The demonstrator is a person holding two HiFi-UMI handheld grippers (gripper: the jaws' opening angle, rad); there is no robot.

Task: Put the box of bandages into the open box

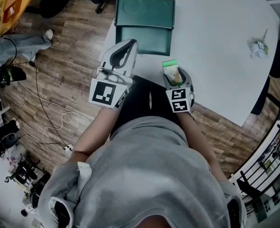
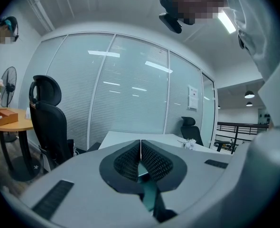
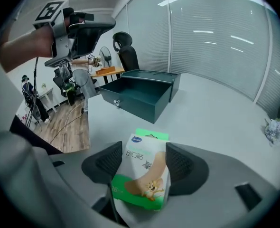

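The box of bandages (image 1: pixel 171 73) (image 3: pixel 142 170), green and white with a cartoon print, lies at the near edge of the white table (image 1: pixel 216 61). My right gripper (image 1: pixel 174 71) (image 3: pixel 142 148) has its jaws spread wide on either side of it, and the pads do not clamp it. The open box (image 1: pixel 144 41) (image 3: pixel 147 96), dark green with its lid folded back, stands farther along the table. My left gripper (image 1: pixel 129 45) (image 2: pixel 140 145) is shut on nothing, raised beside the open box's near left corner.
A crumpled paper ball (image 1: pixel 259 48) (image 3: pixel 275 127) lies at the table's far right. Wooden floor with loose cables (image 1: pixel 50 122) runs along the left. Black office chairs (image 2: pixel 47 118) and a small round table (image 2: pixel 7 120) stand before a glass wall.
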